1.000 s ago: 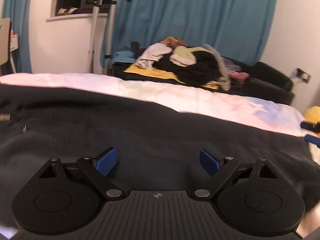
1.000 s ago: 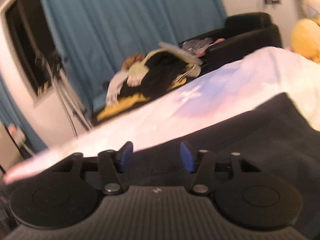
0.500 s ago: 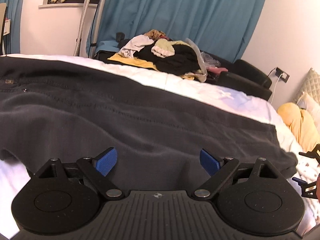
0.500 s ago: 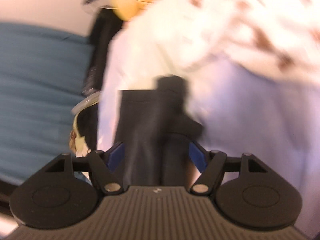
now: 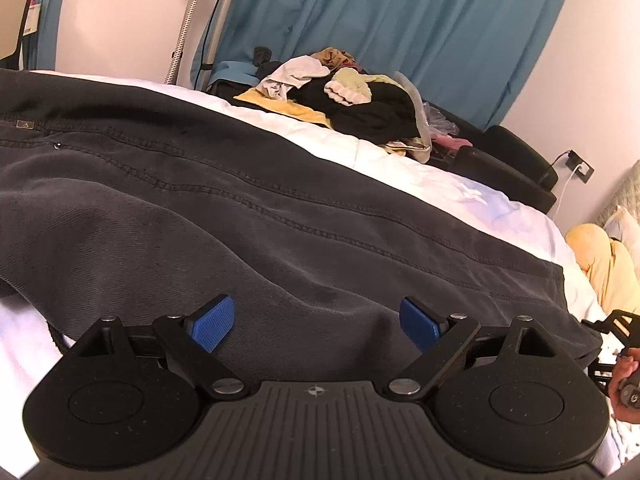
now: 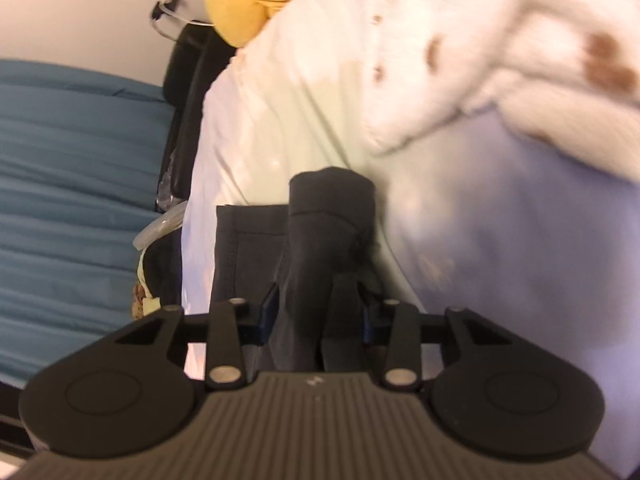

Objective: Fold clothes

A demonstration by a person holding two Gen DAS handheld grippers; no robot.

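Dark grey trousers (image 5: 248, 208) lie spread lengthwise across the white bed sheet (image 5: 460, 184). My left gripper (image 5: 316, 320) is open and empty, hovering just above the near edge of the trousers. My right gripper (image 6: 320, 312) is turned on its side at the leg-hem end and is shut on a bunched fold of the dark trouser leg (image 6: 328, 220), which sticks out past the fingers. The right gripper also shows at the far right of the left wrist view (image 5: 616, 332).
A pile of mixed clothes (image 5: 352, 100) sits on a black sofa (image 5: 504, 160) behind the bed, before a blue curtain (image 5: 400, 20). A yellow cushion (image 5: 600, 264) and a white, brown-spotted blanket (image 6: 500, 40) lie at the bed's right end. A steamer pole (image 5: 188, 20) stands at the back left.
The right gripper rolled onto its side, dropped to the trouser hem and closed on it. The left gripper rose slightly, staying open.
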